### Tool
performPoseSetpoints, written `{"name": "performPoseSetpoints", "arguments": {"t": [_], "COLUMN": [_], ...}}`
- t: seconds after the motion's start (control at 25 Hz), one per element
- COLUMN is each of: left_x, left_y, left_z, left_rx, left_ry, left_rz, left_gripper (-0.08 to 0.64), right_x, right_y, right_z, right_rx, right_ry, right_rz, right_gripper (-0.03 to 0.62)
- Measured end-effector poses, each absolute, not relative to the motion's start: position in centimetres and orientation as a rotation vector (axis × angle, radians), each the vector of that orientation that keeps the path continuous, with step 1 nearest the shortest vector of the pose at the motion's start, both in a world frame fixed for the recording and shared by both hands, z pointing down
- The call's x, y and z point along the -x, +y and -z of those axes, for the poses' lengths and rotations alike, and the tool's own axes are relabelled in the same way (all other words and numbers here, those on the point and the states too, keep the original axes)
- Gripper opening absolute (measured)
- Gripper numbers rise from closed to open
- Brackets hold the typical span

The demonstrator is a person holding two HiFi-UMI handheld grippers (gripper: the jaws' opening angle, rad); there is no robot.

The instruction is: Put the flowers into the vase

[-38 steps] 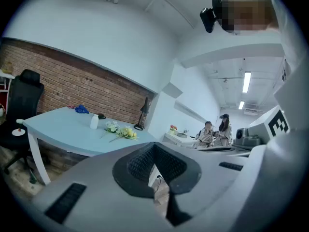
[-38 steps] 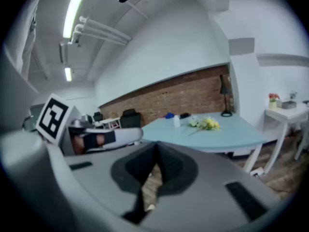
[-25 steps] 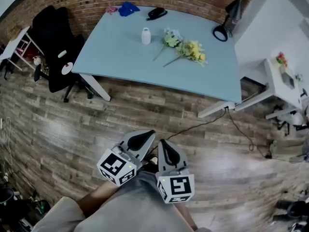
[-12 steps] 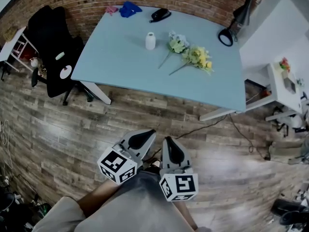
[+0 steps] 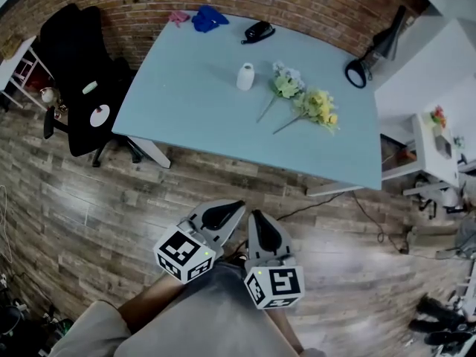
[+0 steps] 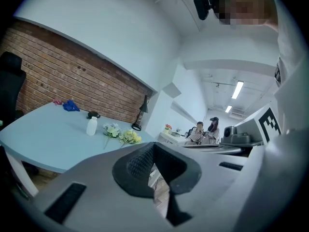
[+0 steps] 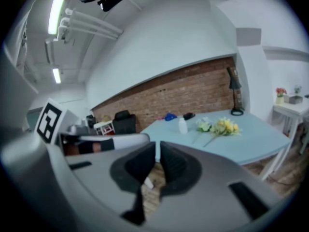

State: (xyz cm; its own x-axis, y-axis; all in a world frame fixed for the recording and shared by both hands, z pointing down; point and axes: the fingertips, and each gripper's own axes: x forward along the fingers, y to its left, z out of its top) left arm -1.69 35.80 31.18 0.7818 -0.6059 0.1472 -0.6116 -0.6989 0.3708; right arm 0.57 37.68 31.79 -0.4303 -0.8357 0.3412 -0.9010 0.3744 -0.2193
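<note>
Head view: left gripper point(image 5: 236, 207) and right gripper point(image 5: 255, 218) are side by side over the wood floor point(image 5: 89, 199), well short of the bench point(image 5: 186, 95). The vase point(image 5: 245, 76) stands upright on the bench. The flowers point(image 5: 318, 108) lie near it, not touching.
Left gripper view: fingers point(image 6: 137, 166) pressed together, empty.
Right gripper view: fingers pressed together, empty.

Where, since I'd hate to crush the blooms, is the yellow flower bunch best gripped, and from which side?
Probably on its bare stem, from above, jaws across it. The yellow flower bunch lies flat on the table, blooms at the far right, with the thin stem trailing toward the near edge, clear of the white flower bunch.
</note>
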Motion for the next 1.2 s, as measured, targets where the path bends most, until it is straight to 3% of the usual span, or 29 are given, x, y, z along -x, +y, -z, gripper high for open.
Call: {"name": "performPoseSetpoints", "arguments": {"t": [0.36,1.2], "left_x": [5.0,5.9], "left_y": [34.0,29.1], "left_z": [-31.5,-30.2], "left_rx": [-2.546,-2.536], "left_ry": [-0.860,-0.854], "left_rz": [0.005,0.043], "left_gripper": [0.020,0.020], "right_x": [2.7,2.7], "right_y": [36.3,30.6], "right_z": [-32.1,-31.1], "right_rx": [-1.579,-1.607], "right_ry": [-2.422,-2.442], "right_rz": [-0.569,-0.564], "right_gripper": [0.025,0.026]}}
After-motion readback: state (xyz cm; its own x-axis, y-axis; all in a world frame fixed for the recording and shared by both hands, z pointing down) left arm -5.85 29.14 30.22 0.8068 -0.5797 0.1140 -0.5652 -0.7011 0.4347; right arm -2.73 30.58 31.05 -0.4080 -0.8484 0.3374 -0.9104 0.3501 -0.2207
